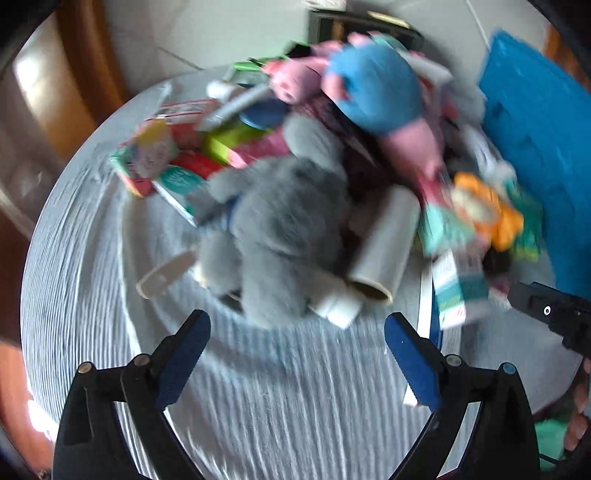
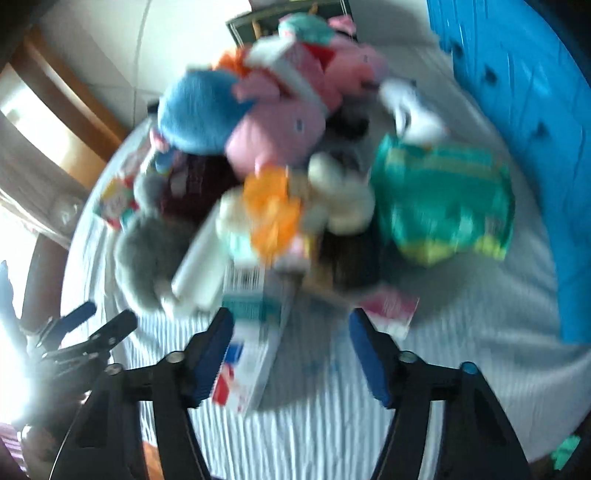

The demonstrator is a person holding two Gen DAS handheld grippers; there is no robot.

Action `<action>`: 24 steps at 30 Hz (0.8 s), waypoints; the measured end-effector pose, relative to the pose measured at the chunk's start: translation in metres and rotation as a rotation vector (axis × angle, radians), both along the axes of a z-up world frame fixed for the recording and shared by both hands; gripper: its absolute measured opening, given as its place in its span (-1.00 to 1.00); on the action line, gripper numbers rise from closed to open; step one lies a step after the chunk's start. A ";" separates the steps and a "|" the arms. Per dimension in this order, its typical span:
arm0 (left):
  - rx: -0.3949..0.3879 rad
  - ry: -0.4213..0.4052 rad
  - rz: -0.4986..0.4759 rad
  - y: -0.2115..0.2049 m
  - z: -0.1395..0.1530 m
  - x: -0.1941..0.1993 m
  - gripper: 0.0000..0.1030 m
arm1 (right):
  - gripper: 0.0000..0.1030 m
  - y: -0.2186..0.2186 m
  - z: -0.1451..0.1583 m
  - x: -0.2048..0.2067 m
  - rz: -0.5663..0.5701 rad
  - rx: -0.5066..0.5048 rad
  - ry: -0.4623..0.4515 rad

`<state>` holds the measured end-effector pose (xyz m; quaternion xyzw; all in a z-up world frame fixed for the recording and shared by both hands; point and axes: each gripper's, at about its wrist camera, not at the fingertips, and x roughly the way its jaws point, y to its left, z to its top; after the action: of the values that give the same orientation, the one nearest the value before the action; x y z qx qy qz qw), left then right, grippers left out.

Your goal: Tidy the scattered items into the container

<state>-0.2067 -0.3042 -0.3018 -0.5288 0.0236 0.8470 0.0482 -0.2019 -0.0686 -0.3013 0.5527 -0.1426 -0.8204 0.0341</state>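
A heap of scattered items lies on a round table with a striped white cloth [image 1: 258, 387]. A grey plush toy [image 1: 277, 229] lies at the front of the heap, with a white roll [image 1: 384, 240] beside it. Behind are a pink and blue plush [image 1: 376, 92], cartons [image 1: 155, 155] and an orange toy [image 1: 487, 210]. A blue container [image 1: 539, 147] stands at the right edge. My left gripper [image 1: 297, 350] is open and empty, just short of the grey plush. My right gripper [image 2: 291, 350] is open and empty over a flat white carton [image 2: 251, 354]. Both views are blurred.
A green packet [image 2: 443, 206] lies beside the blue container [image 2: 517, 110] in the right wrist view. A dark box [image 1: 362, 26] stands on the tiled floor beyond the table. Wooden furniture [image 1: 85, 74] is at the left. The right gripper's body [image 1: 554, 314] shows at the right.
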 end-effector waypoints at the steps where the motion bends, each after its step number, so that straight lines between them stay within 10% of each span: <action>1: -0.005 -0.010 -0.029 0.004 -0.006 0.001 0.85 | 0.09 -0.003 -0.005 0.005 -0.021 0.008 -0.012; 10: 0.090 -0.051 -0.175 0.049 -0.013 0.023 0.75 | -0.02 0.023 -0.002 0.036 -0.163 0.057 -0.021; 24: 0.070 -0.101 -0.051 0.079 -0.056 0.030 0.74 | 0.11 -0.018 -0.028 -0.030 0.121 -0.087 -0.032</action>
<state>-0.1769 -0.2256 -0.3583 -0.5683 0.0047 0.8180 0.0893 -0.2322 -0.0866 -0.3294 0.5713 -0.1451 -0.8009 0.1055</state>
